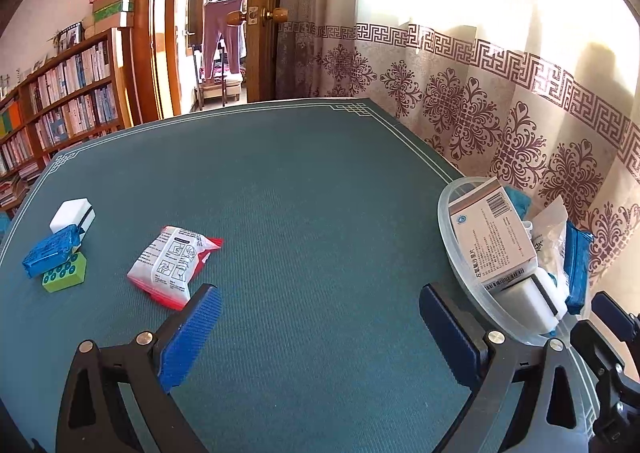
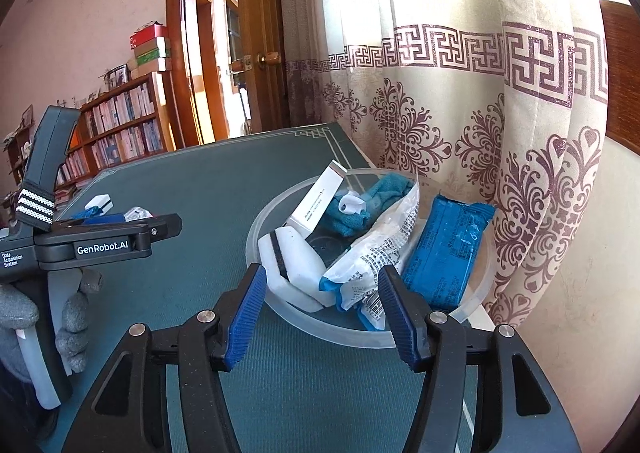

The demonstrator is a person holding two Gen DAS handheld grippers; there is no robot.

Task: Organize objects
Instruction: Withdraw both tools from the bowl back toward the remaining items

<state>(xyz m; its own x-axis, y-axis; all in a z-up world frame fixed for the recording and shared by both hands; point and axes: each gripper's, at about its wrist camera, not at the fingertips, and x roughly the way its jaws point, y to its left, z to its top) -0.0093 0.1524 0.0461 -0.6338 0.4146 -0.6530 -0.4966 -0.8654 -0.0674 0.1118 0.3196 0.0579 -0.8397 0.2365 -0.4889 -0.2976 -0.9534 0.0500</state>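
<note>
A green table mat [image 1: 304, 181] covers the whole work surface, and at its right edge by the patterned curtain [image 1: 500, 101] sits a clear plastic bowl [image 2: 280, 209], already well filled. Inside it are a blue packet [image 2: 444, 249], a medicine box [image 2: 318, 199], a white sponge [image 2: 292, 269], a printed white pouch [image 2: 372, 249] and a teal cloth [image 2: 360, 201]. So most of the sorting looks done.

Still out on the mat, well apart from the bowl, are a red-and-white packet [image 1: 172, 265], another blue packet [image 1: 50, 255], a white sponge block [image 1: 74, 215] and a green block [image 1: 66, 273].

The left gripper [image 1: 320, 313] is spread wide and empty, near the red-and-white packet. The right gripper [image 2: 322, 293], partly parted, hovers at the bowl's near rim, pinching nothing.
</note>
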